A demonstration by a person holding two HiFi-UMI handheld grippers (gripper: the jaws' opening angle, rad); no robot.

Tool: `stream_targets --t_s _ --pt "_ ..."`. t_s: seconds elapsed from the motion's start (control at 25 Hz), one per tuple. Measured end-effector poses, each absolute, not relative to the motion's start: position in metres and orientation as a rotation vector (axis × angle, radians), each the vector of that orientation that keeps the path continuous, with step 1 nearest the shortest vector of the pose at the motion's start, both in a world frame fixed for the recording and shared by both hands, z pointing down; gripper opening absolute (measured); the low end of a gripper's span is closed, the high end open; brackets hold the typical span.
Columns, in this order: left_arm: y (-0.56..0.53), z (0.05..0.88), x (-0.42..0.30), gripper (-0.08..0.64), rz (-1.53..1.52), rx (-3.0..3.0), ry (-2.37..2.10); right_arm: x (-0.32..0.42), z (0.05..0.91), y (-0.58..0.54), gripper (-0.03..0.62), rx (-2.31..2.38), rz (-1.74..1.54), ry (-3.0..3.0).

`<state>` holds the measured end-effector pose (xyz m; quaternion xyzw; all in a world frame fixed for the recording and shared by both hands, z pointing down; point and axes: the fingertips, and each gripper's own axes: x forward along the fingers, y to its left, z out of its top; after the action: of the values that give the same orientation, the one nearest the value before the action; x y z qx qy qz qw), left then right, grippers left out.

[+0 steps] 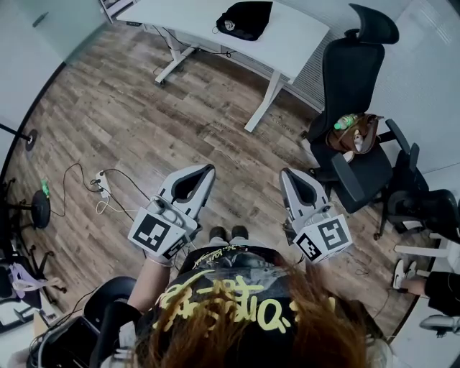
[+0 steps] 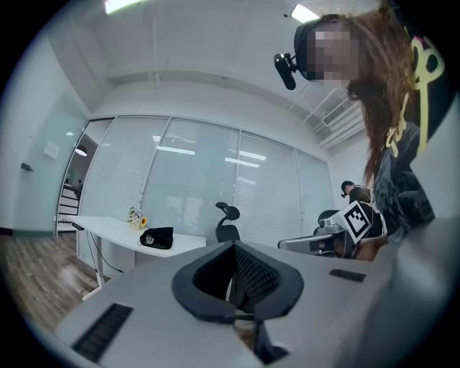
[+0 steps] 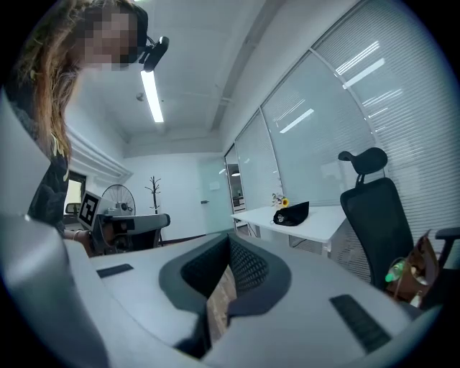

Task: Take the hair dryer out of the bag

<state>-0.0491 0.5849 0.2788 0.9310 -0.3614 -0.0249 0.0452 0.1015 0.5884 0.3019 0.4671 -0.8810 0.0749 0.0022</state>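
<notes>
Reddish hair (image 1: 237, 341) sits closest. Ahead, the left gripper (image 1: 207, 171) and right gripper (image 1: 286, 175) are both fully closed on nothing. The black bag (image 1: 244, 19) lies about midway along the white desk (image 1: 302, 36), well apart from both; the hair dryer is not visible.

The right gripper (image 3: 231, 251) is seen with its jaws pressed together. Beyond them, a black bag (image 3: 292, 215) is set on a white desk (image 3: 325, 223), and a black office chair (image 3: 377, 215) is placed beside it.
</notes>
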Motion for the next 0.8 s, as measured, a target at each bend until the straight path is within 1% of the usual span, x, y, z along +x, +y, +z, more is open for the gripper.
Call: stream_targets --t_s 0.04,0.08,0.16,0.24,0.32,0.36,0.4,0.44,0.52,0.8 --pt "0.584 0.281 -0.05 -0.008 -0.068 2.823 -1.116 0.101 0.303 0.589 0.005 1.468 0.236 -2.761" --pt "0.582 0.284 -0.051 0.017 -0.056 2.806 -1.124 0.101 0.303 0.589 0.005 1.475 0.235 -2.759" --pt "0.581 0.289 -0.052 0.142 -0.024 2.782 -1.13 0.102 0.301 0.59 0.02 1.506 0.239 -2.759" --pt "0.58 0.293 -0.053 0.205 -0.001 2.765 -1.144 0.105 0.299 0.589 0.114 1.546 0.251 -2.76" --pt "0.58 0.294 -0.055 0.252 0.002 2.749 -1.167 0.109 0.297 0.589 0.192 1.582 0.255 -2.757" --pt "0.579 0.294 -0.056 0.272 -0.004 2.743 -1.176 0.111 0.296 0.588 0.216 1.596 0.253 -2.757" --pt "0.579 0.294 -0.057 0.286 -0.012 2.739 -1.181 0.113 0.296 0.588 0.22 1.61 0.25 -2.757" --pt "0.58 0.294 -0.058 0.296 -0.019 2.736 -1.183 0.115 0.295 0.587 0.238 1.621 0.249 -2.759" --pt "0.581 0.293 -0.059 0.302 -0.028 2.738 -1.183 0.115 0.295 0.588 0.25 1.63 0.249 -2.761" --pt "0.583 0.29 -0.068 0.313 -0.04 2.736 -1.2 0.098 0.298 0.592 0.255 1.553 0.237 -2.771"
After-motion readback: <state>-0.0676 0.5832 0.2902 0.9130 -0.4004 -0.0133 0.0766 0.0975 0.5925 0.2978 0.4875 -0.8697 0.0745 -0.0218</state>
